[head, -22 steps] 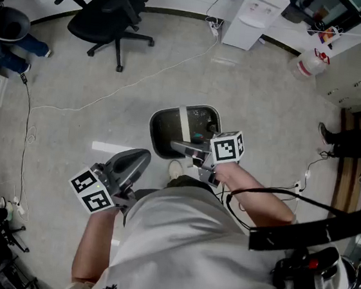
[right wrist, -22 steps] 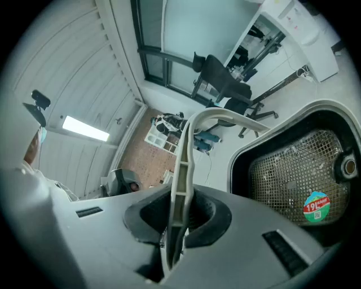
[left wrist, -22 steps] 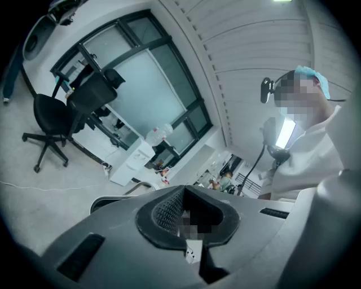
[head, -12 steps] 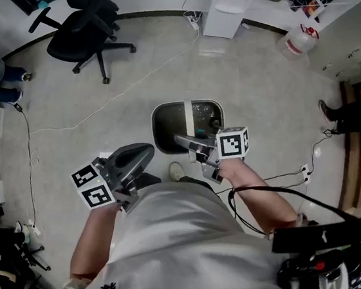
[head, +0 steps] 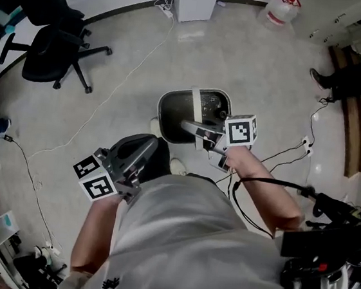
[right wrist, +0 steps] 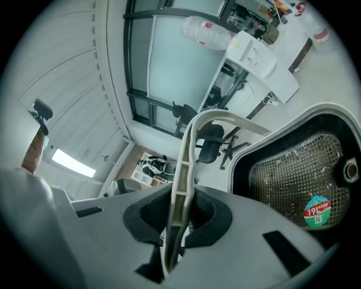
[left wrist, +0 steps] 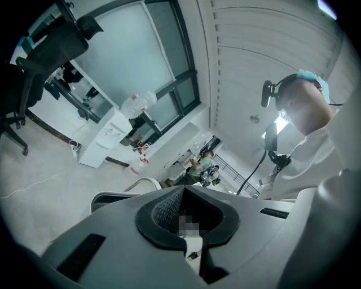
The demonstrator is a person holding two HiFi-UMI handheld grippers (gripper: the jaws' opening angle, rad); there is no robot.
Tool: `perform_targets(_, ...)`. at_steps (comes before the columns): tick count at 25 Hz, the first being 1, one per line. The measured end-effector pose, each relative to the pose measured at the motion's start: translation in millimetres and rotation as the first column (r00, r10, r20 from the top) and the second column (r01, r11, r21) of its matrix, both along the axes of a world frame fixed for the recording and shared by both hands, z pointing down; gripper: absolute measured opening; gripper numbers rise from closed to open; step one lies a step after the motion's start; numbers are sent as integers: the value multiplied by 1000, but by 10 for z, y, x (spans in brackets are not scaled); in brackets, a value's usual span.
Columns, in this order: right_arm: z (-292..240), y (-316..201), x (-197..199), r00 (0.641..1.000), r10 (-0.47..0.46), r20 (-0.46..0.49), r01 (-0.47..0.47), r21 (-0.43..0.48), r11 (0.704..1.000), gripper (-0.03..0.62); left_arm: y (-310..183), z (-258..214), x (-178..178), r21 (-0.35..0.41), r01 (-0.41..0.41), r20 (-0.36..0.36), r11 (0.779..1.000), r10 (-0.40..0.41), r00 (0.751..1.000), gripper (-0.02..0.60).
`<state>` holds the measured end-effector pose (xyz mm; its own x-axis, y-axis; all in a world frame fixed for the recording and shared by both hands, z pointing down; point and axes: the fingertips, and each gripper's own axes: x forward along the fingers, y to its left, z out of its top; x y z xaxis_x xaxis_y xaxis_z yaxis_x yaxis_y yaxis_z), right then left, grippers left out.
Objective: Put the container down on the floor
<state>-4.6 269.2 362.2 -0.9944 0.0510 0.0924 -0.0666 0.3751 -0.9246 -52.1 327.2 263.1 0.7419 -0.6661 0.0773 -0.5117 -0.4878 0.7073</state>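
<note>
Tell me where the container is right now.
In the head view the container is at centre, just ahead of the person's shoe, with its white handle clamped in the right gripper. The office chair stands well off to its left.

The container (head: 173, 119) is black with a white rim and handle (head: 195, 110); the floor (head: 261, 65) pale grey, the office chair (head: 48, 54) black.

Grey shirt (head: 175, 244); grey left tool (head: 146, 151), right tool (head: 193, 128).

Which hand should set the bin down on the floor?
Right. The right gripper is shut on the handle of the container, so it already carries it. The left gripper is shut on nothing, apart from the container.
</note>
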Motion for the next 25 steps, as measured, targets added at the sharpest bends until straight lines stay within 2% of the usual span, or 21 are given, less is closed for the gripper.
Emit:
perform_targets(7,184,-850,-112,991,135,-27,-135,-14,991,31,-848,171,-334,-24,-138,-13,990,137,990,9)
perform_targets(12,269,-1585,-115,969,249,-8,-249,-10,969,31,-1400,261,-468,-40,-263,-19,964,262,965,9)
perform_targets(14,332,-1901,-132,959,284,-8,-284,0,959,30,-1625,280,-526,-36,-296,-49,955,294,954,9)
perform_targets(16,446,-2167,-147,952,305,-11,-305,-6,952,29,-1803,298,-557,-46,-307,-81,951,303,950,9)
perform_targets(20,699,-2757,-115,943,334,6,-334,-15,943,31,-2150,392,-470,-70,-317,-86,946,310,947,9)
perform_targets(23,988,-3208,-128,943,333,16,-332,-34,943,29,-2452,521,-386,-108,-296,-103,949,285,953,9)
perform_targets(25,1263,-3536,-123,943,332,10,-331,-62,942,29,-2718,633,-321,-137,-276,-90,951,265,960,9)
